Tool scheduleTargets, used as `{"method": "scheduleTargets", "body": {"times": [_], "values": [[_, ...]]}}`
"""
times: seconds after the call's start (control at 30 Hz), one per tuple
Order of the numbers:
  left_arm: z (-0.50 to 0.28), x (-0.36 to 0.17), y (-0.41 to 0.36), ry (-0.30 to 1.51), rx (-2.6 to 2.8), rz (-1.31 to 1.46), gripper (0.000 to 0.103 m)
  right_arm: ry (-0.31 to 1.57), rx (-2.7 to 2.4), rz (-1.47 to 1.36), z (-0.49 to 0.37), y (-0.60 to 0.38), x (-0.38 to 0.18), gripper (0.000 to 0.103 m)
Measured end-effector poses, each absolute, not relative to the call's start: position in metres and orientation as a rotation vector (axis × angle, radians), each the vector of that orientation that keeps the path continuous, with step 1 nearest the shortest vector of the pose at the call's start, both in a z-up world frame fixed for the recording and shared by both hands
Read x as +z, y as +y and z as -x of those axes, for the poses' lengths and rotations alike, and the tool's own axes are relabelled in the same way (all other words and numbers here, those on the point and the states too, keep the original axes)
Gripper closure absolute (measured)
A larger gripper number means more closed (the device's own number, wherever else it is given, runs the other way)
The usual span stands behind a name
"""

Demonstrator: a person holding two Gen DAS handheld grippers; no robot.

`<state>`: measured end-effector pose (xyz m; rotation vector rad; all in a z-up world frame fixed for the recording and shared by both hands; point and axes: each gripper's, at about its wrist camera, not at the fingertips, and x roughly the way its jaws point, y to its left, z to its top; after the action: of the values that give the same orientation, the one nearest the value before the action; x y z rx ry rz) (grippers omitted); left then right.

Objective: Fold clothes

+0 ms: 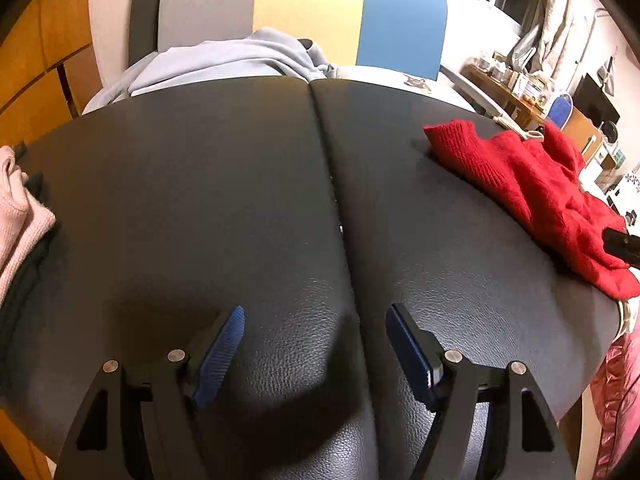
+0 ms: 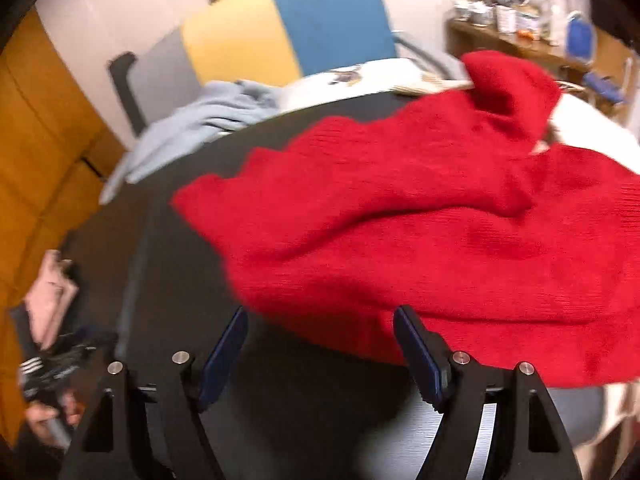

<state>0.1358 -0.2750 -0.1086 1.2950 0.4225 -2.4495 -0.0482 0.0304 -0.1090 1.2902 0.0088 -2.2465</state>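
A red knit sweater (image 1: 532,188) lies crumpled on the right part of the black leather table (image 1: 224,200). My left gripper (image 1: 316,320) is open and empty above the table's near middle, well left of the sweater. In the right wrist view the red sweater (image 2: 432,236) fills the centre and right, blurred. My right gripper (image 2: 320,320) is open, its jaws at the sweater's near edge, holding nothing. The right gripper's tip shows in the left wrist view (image 1: 622,246) over the sweater.
A pink knit garment (image 1: 16,216) on dark clothing lies at the table's left edge. A light blue-grey garment (image 1: 224,60) is draped behind the table, before a grey, yellow and blue panel (image 1: 312,12). A cluttered wooden shelf (image 1: 516,92) stands far right.
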Motion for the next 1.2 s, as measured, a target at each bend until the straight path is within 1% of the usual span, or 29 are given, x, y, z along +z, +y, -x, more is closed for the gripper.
{"method": "scheduleTargets", "body": {"times": [0.1,0.23,0.27,0.3,0.37,0.4,0.47,0.5,0.6,0.73,0.77,0.8,0.83,0.87,0.9,1.0,1.07,1.2], "values": [[-0.135,-0.107,-0.272,0.408,-2.461,-1.302,0.029,-0.019,-2.302,-1.318,0.066,0.04,-0.109,0.027],[-0.118,-0.102,-0.271,0.434,-2.48,-1.313,0.029,-0.058,-2.414,-1.29,0.105,0.049,-0.097,0.027],[-0.112,-0.101,-0.27,0.433,-2.485,-1.31,0.029,-0.041,-2.447,-1.272,0.115,0.049,-0.091,0.023],[-0.105,-0.099,-0.268,0.423,-2.494,-1.308,0.029,-0.028,-2.486,-1.257,0.127,0.051,-0.087,0.018],[-0.095,-0.099,-0.263,0.401,-2.507,-1.318,0.029,-0.003,-2.567,-1.224,0.162,0.054,-0.08,0.013],[-0.09,-0.099,-0.26,0.384,-2.514,-1.324,0.029,0.021,-2.605,-1.215,0.179,0.056,-0.078,0.008],[-0.082,-0.1,-0.255,0.352,-2.522,-1.341,0.029,0.05,-2.707,-1.24,0.217,0.063,-0.077,0.006],[-0.081,-0.101,-0.253,0.343,-2.522,-1.348,0.029,0.03,-2.747,-1.262,0.235,0.07,-0.078,0.006],[-0.079,-0.106,-0.253,0.349,-2.51,-1.382,0.029,-0.217,-2.833,-1.373,0.283,0.103,-0.086,0.006],[-0.076,-0.115,-0.261,0.392,-2.466,-1.425,0.029,-0.642,-2.855,-1.396,0.317,0.142,-0.105,0.006],[-0.076,-0.117,-0.263,0.401,-2.456,-1.434,0.029,-0.681,-2.822,-1.388,0.322,0.145,-0.11,0.013],[-0.076,-0.118,-0.264,0.408,-2.454,-1.433,0.029,-0.69,-2.799,-1.378,0.324,0.145,-0.113,0.041],[-0.075,-0.117,-0.264,0.407,-2.456,-1.43,0.029,-0.681,-2.786,-1.373,0.326,0.143,-0.114,0.058],[-0.074,-0.116,-0.264,0.402,-2.457,-1.429,0.029,-0.66,-2.776,-1.373,0.326,0.139,-0.114,0.07],[-0.074,-0.116,-0.263,0.4,-2.459,-1.426,0.029,-0.671,-2.757,-1.363,0.325,0.138,-0.112,0.072],[-0.078,-0.112,-0.26,0.4,-2.475,-1.409,0.029,-0.787,-2.627,-1.289,0.313,0.134,-0.099,0.076],[-0.083,-0.109,-0.261,0.399,-2.479,-1.394,0.029,-0.771,-2.519,-1.207,0.292,0.116,-0.08,0.076],[-0.102,-0.095,-0.271,0.476,-2.489,-1.328,0.029,-0.746,-2.232,-1.077,0.23,0.054,-0.043,0.076]]}}
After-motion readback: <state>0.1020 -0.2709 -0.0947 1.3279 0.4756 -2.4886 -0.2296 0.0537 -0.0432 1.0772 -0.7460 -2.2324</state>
